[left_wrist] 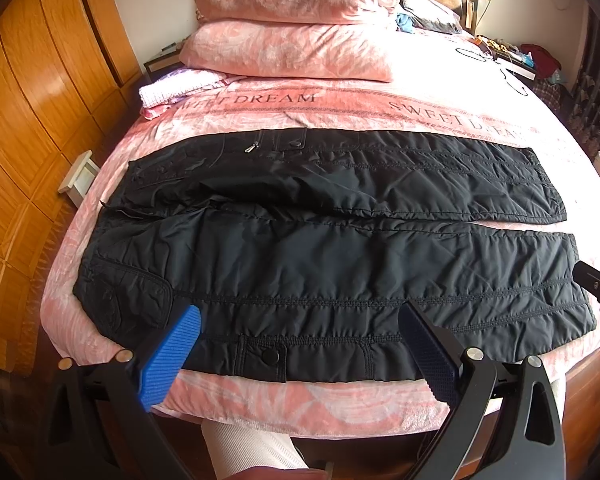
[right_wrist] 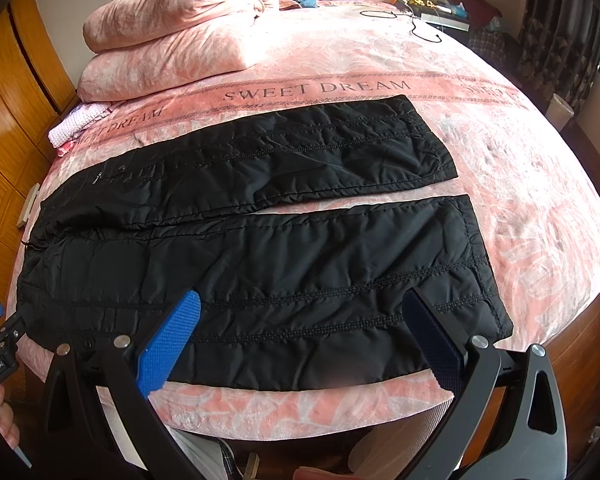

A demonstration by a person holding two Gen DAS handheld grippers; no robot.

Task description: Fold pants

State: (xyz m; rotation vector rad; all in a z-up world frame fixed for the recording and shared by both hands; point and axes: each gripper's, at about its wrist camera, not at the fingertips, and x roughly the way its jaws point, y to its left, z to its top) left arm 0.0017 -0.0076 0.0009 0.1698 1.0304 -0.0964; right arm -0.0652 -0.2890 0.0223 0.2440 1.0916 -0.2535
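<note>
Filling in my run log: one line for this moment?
pants: flat, unfolded on bed | left tongs: open | right tongs: open

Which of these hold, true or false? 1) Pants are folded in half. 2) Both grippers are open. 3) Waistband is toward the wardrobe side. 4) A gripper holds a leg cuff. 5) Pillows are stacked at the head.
1) False: the pants lie spread flat, legs side by side.
2) True: left gripper and right gripper both have jaws wide apart.
3) True: the waistband faces the wardrobe.
4) False: neither grips anything; the cuff lies free.
5) True: two pillows are stacked.
</note>
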